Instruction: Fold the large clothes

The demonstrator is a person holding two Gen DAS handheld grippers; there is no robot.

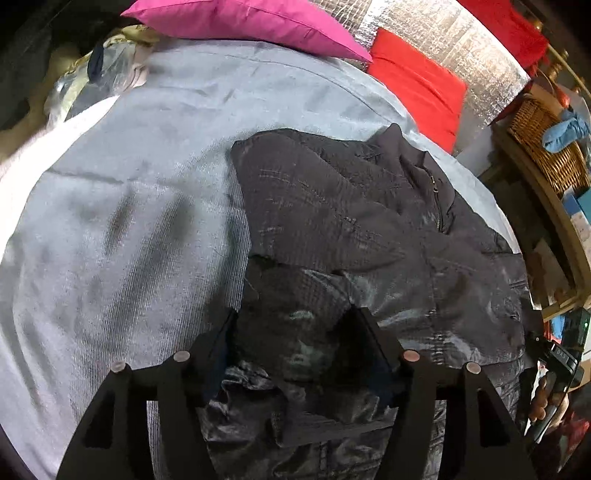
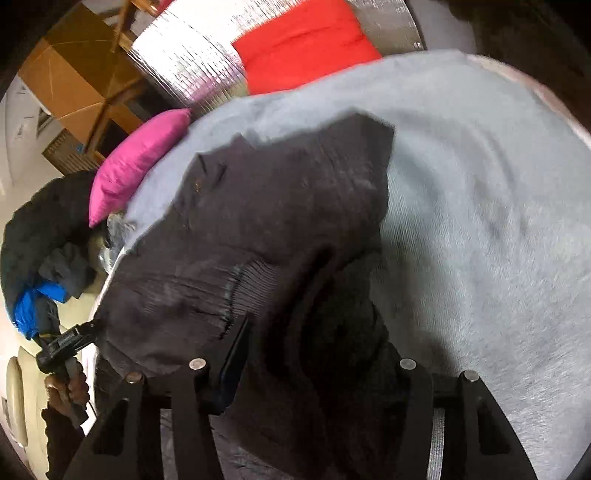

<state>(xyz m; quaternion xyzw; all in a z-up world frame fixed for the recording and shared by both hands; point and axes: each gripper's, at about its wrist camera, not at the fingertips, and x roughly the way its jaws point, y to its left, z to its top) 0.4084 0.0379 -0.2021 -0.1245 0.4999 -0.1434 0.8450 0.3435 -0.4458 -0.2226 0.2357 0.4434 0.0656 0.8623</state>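
A large black quilted jacket (image 1: 351, 206) lies partly folded on a light grey bed sheet (image 1: 129, 221). My left gripper (image 1: 291, 328) has jacket fabric bunched between its fingers and is shut on it at the near edge. In the right wrist view the same jacket (image 2: 258, 206) fills the middle, its ribbed cuff (image 2: 255, 280) facing me. My right gripper (image 2: 314, 339) is shut on a dark fold of the jacket; its right finger is hidden by cloth. The left gripper (image 2: 79, 332) shows at the jacket's far left edge.
A pink pillow (image 1: 251, 22) and a red pillow (image 1: 417, 88) lie at the head of the bed against a silver foil panel (image 1: 461, 48). A wicker basket (image 1: 546, 140) stands on shelves at the right. A pile of dark and blue clothes (image 2: 40, 266) sits beside the bed.
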